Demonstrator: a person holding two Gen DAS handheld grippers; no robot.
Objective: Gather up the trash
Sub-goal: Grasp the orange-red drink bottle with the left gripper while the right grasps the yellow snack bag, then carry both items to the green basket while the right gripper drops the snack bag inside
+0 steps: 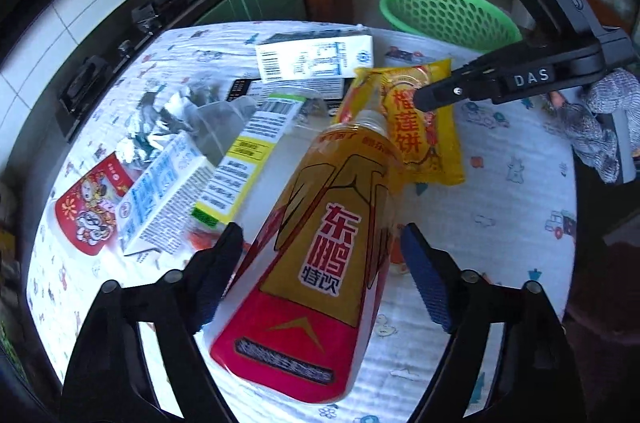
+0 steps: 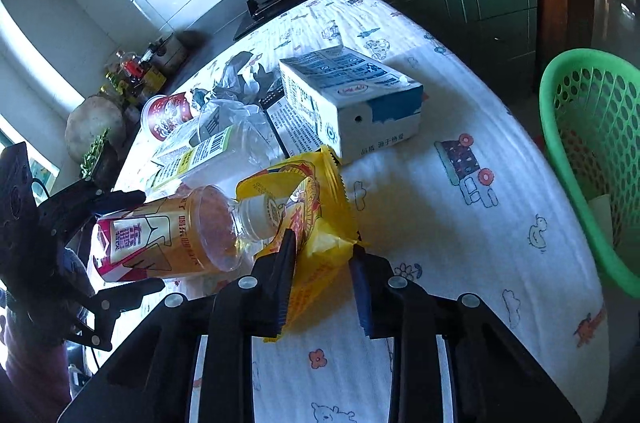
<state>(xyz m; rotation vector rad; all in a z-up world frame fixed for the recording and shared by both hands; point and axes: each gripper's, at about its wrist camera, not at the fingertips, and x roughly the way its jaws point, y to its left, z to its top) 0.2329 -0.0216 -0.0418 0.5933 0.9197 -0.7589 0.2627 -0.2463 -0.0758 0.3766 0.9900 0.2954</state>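
Observation:
A yellow and red drink bottle lies on its side on the patterned tablecloth. My left gripper stands open around its body, and a narrow gap shows beside the blue right pad. The right wrist view shows the same bottle between the left gripper fingers at the far left. The bottle's capless neck rests on a yellow snack packet. My right gripper is shut on that packet's near end, which bunches up between the fingers. In the left wrist view its finger lies over the packet.
A green perforated basket stands off the table's right edge, also the green basket at the far side. A white and blue carton, a second carton, a red cup, a yellow-green box and crumpled plastic litter the table.

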